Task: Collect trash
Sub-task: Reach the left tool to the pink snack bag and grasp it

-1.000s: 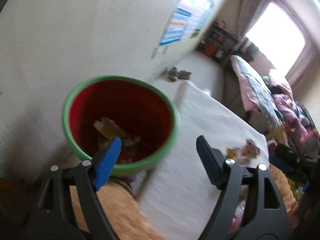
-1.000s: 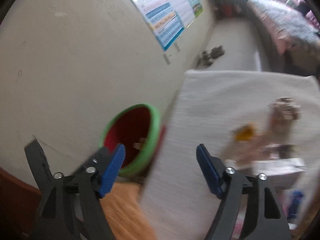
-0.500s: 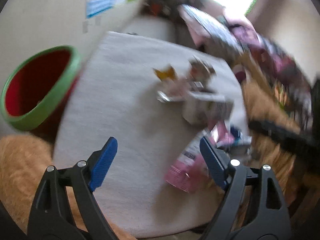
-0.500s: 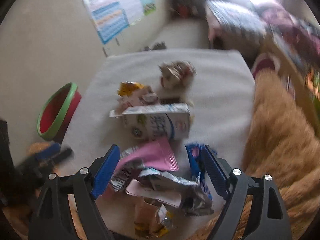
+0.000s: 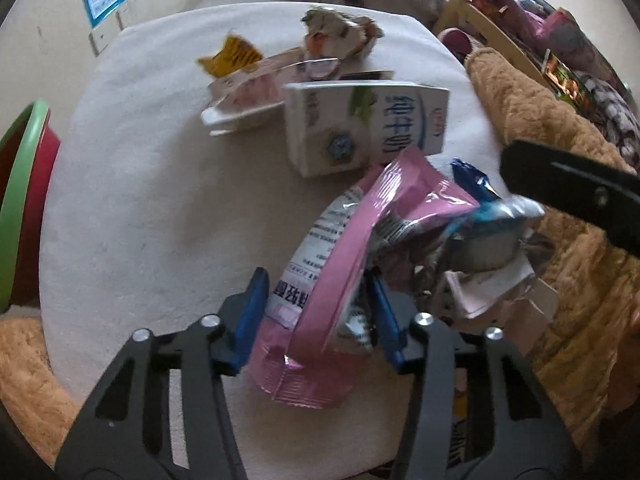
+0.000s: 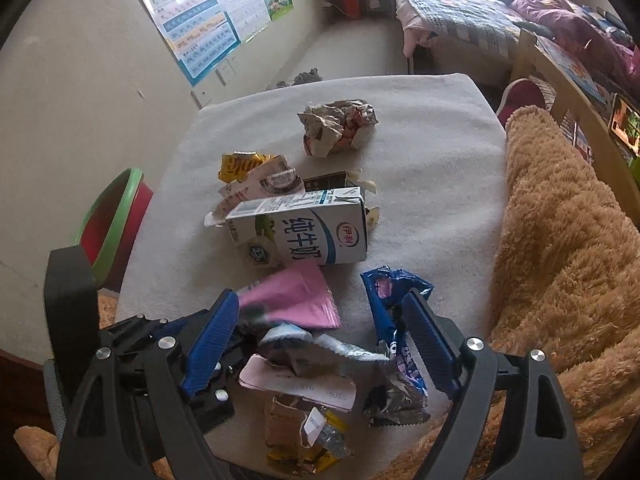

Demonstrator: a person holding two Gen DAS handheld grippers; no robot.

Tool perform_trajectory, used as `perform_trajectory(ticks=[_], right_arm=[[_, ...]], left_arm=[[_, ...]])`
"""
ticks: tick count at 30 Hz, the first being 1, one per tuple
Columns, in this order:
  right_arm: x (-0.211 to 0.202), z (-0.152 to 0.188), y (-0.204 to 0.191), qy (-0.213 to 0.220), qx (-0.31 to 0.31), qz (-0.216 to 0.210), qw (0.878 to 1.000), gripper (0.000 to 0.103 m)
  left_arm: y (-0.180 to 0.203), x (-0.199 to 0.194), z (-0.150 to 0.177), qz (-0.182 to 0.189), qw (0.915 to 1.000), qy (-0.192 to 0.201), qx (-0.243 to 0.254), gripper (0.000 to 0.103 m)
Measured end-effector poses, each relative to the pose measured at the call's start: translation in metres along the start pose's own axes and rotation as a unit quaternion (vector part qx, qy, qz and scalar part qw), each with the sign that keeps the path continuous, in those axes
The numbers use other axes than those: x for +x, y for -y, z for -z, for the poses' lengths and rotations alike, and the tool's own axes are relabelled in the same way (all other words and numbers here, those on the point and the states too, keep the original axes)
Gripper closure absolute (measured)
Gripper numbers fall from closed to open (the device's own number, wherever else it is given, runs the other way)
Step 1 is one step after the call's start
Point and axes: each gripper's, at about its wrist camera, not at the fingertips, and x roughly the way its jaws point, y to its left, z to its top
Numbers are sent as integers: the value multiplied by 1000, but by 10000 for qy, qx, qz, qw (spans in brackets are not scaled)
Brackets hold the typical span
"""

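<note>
Trash lies on a white cloth-covered table [image 6: 432, 168]. My left gripper [image 5: 318, 312] has its blue pads on both sides of a pink wrapper [image 5: 340, 280], which also shows in the right wrist view [image 6: 296, 300]; the jaws look partly closed on it. My right gripper [image 6: 320, 340] is open over a silver wrapper [image 6: 328, 350] and a blue wrapper [image 6: 394, 320]. A milk carton [image 6: 304, 232] lies on its side mid-table, also in the left wrist view [image 5: 364, 124]. A crumpled paper ball [image 6: 338, 124] and a yellow wrapper [image 6: 240, 164] lie farther back.
A red bin with a green rim [image 6: 116, 220] stands off the table's left edge, also in the left wrist view [image 5: 20, 208]. A fuzzy brown blanket [image 6: 560, 240] lies along the right. A wall with posters [image 6: 208, 20] is behind; a bed [image 6: 480, 12] is far right.
Both grippers swung from the bin and wall to the table's trash pile. The left gripper has come down around the pink wrapper and its jaws have narrowed.
</note>
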Motion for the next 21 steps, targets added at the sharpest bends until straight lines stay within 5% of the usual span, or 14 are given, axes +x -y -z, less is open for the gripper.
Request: perform_trajectory(ticks=[13, 21], right_arm=[[-14, 0, 8, 102, 250, -51, 9996, 22], [-1, 16, 4, -505, 24, 170, 9986, 18]], left_arm=[[-50, -44, 18, -383, 9926, 454, -1057, 67], [-37, -48, 15, -599, 9928, 591, -853, 56]])
